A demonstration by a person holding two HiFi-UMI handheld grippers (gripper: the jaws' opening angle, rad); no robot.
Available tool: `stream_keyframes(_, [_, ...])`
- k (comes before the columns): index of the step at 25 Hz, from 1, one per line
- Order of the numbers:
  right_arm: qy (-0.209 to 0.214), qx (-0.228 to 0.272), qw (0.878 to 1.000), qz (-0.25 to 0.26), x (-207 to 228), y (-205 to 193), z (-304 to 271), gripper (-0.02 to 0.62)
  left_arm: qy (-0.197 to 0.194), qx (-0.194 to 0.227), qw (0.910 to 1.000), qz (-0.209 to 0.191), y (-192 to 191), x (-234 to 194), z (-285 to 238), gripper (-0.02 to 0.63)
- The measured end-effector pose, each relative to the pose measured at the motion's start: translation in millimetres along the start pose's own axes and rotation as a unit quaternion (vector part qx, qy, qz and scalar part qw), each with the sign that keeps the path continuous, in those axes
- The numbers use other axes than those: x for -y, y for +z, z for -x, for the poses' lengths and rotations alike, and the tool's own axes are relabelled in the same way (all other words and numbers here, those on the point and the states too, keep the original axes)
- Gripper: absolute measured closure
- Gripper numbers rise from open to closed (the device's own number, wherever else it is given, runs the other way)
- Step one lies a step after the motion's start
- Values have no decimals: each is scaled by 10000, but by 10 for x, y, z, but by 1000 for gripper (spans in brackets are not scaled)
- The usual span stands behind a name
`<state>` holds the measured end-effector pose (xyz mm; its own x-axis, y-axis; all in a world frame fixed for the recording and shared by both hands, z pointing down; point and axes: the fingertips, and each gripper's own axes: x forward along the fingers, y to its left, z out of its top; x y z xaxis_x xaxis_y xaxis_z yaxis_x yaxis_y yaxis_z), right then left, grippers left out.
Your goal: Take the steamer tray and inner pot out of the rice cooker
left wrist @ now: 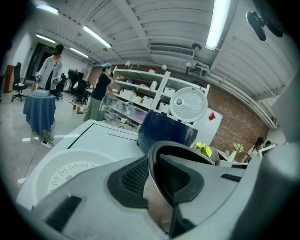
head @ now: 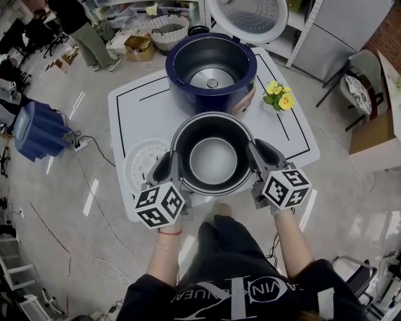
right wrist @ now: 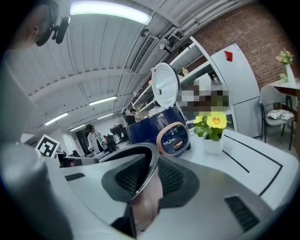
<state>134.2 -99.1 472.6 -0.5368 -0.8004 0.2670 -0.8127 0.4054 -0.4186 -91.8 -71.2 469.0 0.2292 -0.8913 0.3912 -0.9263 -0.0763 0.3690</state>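
Note:
The metal inner pot [head: 213, 160] is out of the cooker, at the near side of the white table [head: 144, 100]. My left gripper [head: 174, 166] grips its left rim and my right gripper [head: 254, 157] its right rim. In the left gripper view the pot's wall [left wrist: 157, 197] runs between the two pads of that gripper [left wrist: 152, 176]. The right gripper view shows the rim [right wrist: 140, 154] clamped in that gripper [right wrist: 147, 183] the same way. The white steamer tray [head: 141, 163] lies flat on the table left of the pot. Behind stands the dark blue rice cooker [head: 211, 69], empty, lid [head: 247, 19] up.
A small pot of yellow flowers [head: 279, 97] stands right of the cooker. A blue bin [head: 37, 128] and cables lie on the floor to the left. Chairs and a cardboard box stand at the right. People stand by shelves in the background.

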Motion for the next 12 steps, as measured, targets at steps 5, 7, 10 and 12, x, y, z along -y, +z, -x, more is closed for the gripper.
stream_keyframes(5, [-17, -34, 10000, 32, -14, 11, -4, 511, -8, -27, 10000, -21, 12, -1, 11, 545])
stream_keyframes(7, [-11, -55, 10000, 40, -14, 3, -5, 511, -10, -34, 10000, -14, 5, -4, 15, 545])
stream_keyframes(10, [-12, -104, 9999, 90, -3, -16, -2, 511, -3, -52, 10000, -23, -20, -3, 9, 545])
stream_keyframes(12, [-17, -117, 9999, 119, -7, -19, 9, 511, 3, -61, 10000, -27, -25, 1, 16, 545])
